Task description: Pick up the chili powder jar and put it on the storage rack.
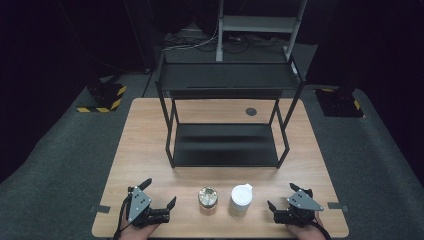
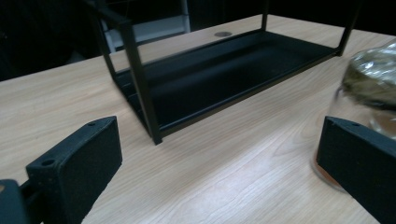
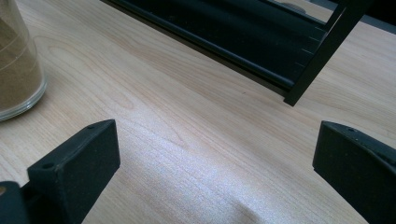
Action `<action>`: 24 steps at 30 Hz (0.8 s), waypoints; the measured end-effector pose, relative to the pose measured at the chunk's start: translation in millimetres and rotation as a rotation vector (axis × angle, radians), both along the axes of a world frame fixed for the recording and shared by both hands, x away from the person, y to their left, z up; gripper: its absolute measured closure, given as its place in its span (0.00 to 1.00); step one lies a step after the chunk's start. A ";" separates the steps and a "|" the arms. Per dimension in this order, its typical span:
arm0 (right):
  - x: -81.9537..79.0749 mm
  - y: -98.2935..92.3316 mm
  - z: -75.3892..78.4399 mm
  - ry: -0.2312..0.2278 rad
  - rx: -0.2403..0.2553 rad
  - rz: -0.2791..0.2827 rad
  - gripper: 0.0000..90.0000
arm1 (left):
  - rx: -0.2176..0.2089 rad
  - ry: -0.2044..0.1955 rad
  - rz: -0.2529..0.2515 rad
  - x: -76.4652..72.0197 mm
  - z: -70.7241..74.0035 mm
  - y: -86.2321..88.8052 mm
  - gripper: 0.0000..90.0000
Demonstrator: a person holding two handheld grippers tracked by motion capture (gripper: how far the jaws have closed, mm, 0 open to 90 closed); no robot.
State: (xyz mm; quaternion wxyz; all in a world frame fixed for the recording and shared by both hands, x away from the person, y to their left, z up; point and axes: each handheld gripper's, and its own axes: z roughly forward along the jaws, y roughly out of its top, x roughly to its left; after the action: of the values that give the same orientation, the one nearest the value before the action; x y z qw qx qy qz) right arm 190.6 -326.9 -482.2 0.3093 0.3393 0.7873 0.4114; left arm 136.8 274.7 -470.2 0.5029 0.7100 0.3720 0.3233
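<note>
Two jars stand near the table's front edge: a glass jar with a shiny metal lid (image 1: pixel 207 198) (image 2: pixel 369 88) and, to its right, a jar with a white lid (image 1: pixel 241 199) holding brownish powder (image 3: pixel 16 65). My left gripper (image 1: pixel 159 195) (image 2: pixel 219 163) rests open on the table left of the metal-lidded jar, which stands beside its right jaw. My right gripper (image 1: pixel 284 196) (image 3: pixel 215 163) rests open right of the white-lidded jar, nothing between its jaws.
A black two-tier metal shelf (image 1: pixel 226 145) (image 2: pixel 224 74) (image 3: pixel 261 42) stands mid-table behind the jars. A round cable grommet (image 1: pixel 251 111) sits in the wooden table (image 1: pixel 145 150) behind it. Hazard-striped stand bases (image 1: pixel 102 102) lie on the floor.
</note>
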 end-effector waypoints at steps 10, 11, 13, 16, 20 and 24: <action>-0.3 0.5 -0.1 -0.002 -0.003 -0.001 0.00 | -0.052 -0.026 -0.049 -2.4 4.2 -6.4 0.00; -0.3 0.5 -0.1 -0.002 -0.002 -0.001 0.00 | -0.055 -0.028 -0.051 -2.4 4.3 -6.6 0.00; -0.3 0.5 -0.1 -0.002 -0.003 -0.001 0.00 | -0.063 -0.030 -0.054 -2.6 4.7 -7.4 0.00; -0.2 0.8 0.0 -0.002 -0.005 0.000 0.00 | -0.067 -0.034 -0.062 -2.8 4.9 -9.6 0.00; -0.1 0.8 0.1 -0.001 -0.004 -0.002 0.00 | -0.067 -0.034 -0.070 -1.9 5.3 -12.5 0.00; 0.0 0.8 0.2 0.000 -0.004 -0.001 0.00 | -0.074 -0.032 -0.083 -0.6 5.7 -15.6 0.00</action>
State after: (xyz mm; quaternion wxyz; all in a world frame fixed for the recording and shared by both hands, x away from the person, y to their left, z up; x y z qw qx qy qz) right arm 190.6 -326.1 -482.0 0.3102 0.3393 0.7879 0.4097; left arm 136.2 259.1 -464.5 0.5475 0.7006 0.3460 0.2996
